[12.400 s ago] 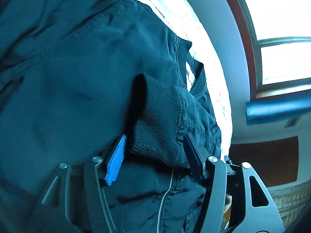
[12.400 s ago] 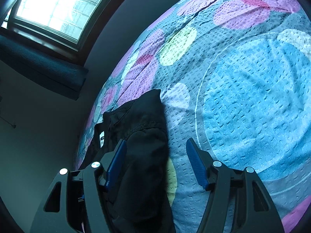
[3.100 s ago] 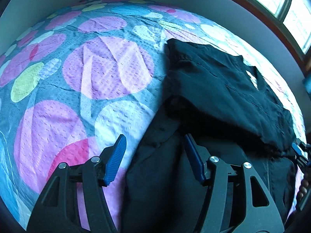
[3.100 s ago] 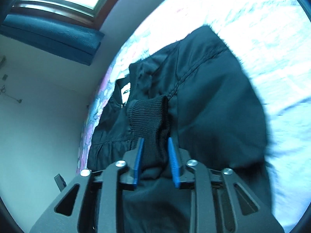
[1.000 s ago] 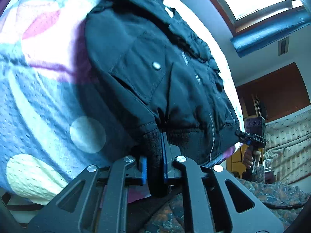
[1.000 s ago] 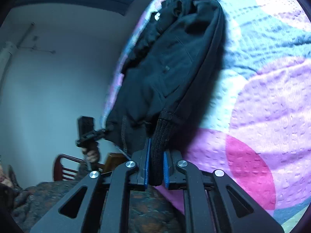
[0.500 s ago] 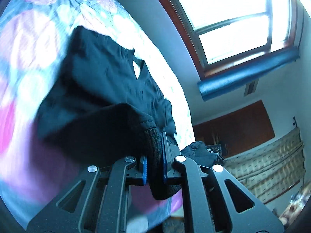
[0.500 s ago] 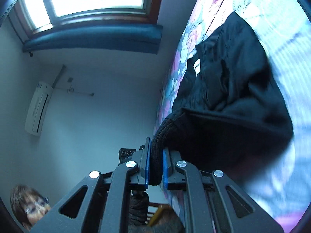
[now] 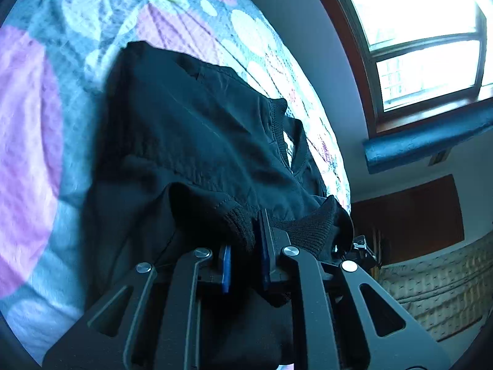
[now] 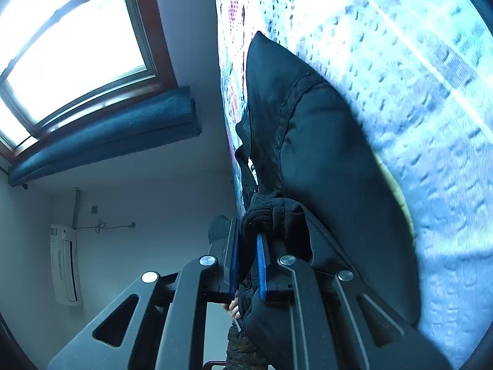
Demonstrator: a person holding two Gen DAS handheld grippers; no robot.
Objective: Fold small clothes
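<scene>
Jacket (image 9: 197,129), black, small, lies on the patterned bedspread (image 9: 37,98) with its collar (image 9: 282,123) toward the window (image 9: 425,30) and its bottom end lifted up over the body, so the fold is under way.

Left gripper (image 9: 245,259): jaws opening, the ribbed hem (image 9: 240,225) between the blue pads (image 9: 227,265); a gap shows beside the left pad, so the pinch looks already loosened. Right gripper (image 10: 246,265): closed tight on the other hem corner (image 10: 257,219), knit bunched up just past the fingertips. Right corner sits near the window side of the jacket, beside the bed edge.

Handling, as a judgement: soft, limp woven shell, light, some padding maybe, so it slumps and will not keep a crease unless laid flat. Shell fabric looks smooth and likely slippery between pads; the ribbed knit is thicker and grippier, so hem corners and cuffs are the best places to take hold. Zip and snaps not visible here. Nothing fragile. Risk: if the two corners are let go unevenly, the folded layer could land skewed relative to the collar.
</scene>
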